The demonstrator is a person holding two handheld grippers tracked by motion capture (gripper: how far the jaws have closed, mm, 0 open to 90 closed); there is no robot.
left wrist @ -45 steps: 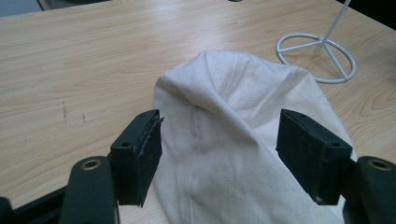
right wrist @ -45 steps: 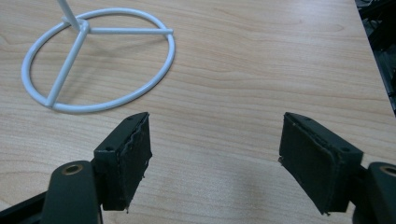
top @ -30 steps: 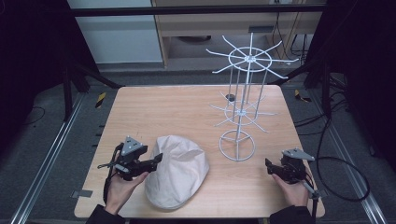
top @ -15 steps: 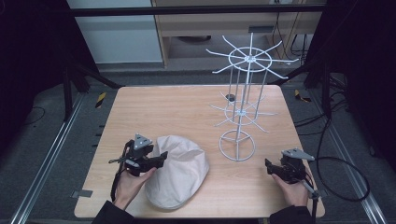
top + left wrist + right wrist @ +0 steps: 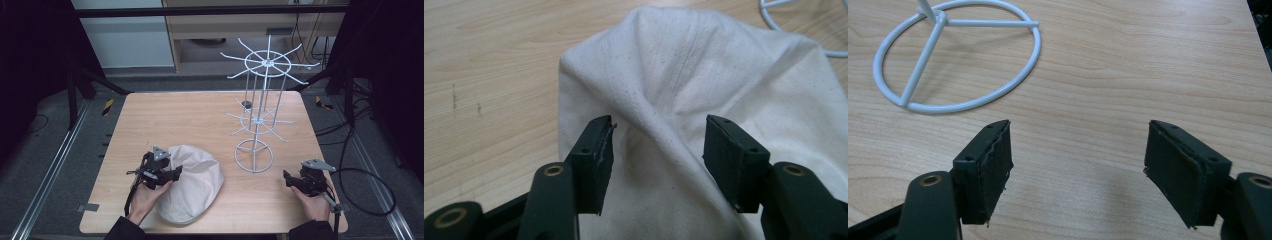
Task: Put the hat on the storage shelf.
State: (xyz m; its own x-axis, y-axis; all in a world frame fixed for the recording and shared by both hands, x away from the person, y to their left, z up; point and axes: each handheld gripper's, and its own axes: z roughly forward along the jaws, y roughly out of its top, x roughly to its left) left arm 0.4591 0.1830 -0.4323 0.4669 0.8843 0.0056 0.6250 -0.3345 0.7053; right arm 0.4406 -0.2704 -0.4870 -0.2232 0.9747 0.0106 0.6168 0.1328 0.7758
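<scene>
A cream cloth cap (image 5: 194,181) lies on the wooden table (image 5: 190,120) near its front edge. My left gripper (image 5: 176,173) is at the cap's left edge, open, its jaws on either side of a raised fold of the cloth (image 5: 659,115) without pinching it. A white wire display stand (image 5: 261,105) rises right of the cap, its ring base (image 5: 955,55) flat on the table. My right gripper (image 5: 287,177) rests low near the front right corner, open with bare wood between its jaws (image 5: 1078,160).
A small dark object (image 5: 246,104) hangs on the stand's lower tier. Cables (image 5: 370,185) trail off the table's right side. Metal rails (image 5: 50,170) run along the floor at the left. Bare wood spans the table's back half.
My left gripper has moved right, from beside the cap onto its left edge, and now straddles a fold. The right gripper has stayed in place.
</scene>
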